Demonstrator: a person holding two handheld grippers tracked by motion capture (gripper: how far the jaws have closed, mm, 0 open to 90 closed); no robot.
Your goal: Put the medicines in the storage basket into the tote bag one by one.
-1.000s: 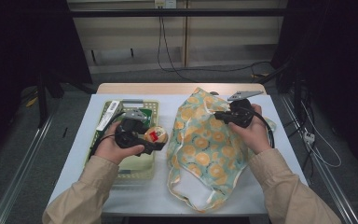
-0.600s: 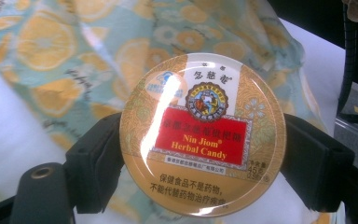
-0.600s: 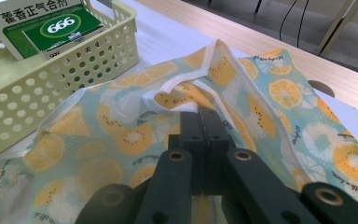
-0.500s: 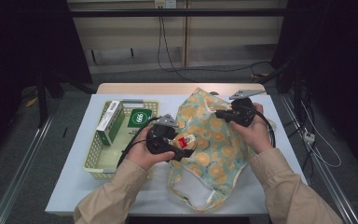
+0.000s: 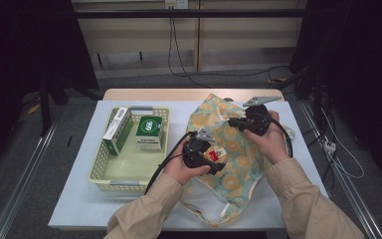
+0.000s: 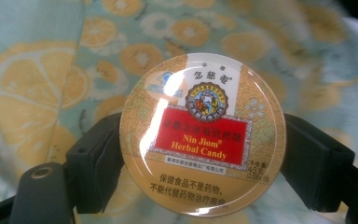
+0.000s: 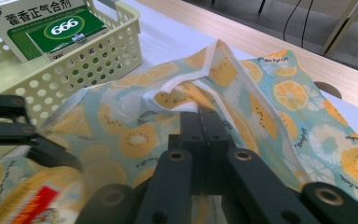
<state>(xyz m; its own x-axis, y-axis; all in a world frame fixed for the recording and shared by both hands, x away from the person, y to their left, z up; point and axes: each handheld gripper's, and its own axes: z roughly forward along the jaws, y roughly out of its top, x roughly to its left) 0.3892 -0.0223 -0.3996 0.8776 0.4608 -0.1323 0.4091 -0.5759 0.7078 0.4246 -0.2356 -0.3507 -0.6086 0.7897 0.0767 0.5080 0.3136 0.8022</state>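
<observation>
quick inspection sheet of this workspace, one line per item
surface: white table, wooden strip at far edge.
job's things: round candy tin over the fruit-print cloth bag.
clutter: cream basket with two green boxes.
grippers: left gripper clamps the tin's rim; right gripper pinches the bag's white hem.
cables: black lead from left gripper; cords on floor behind.
surroundings: dark room, metal rails beside the table.
</observation>
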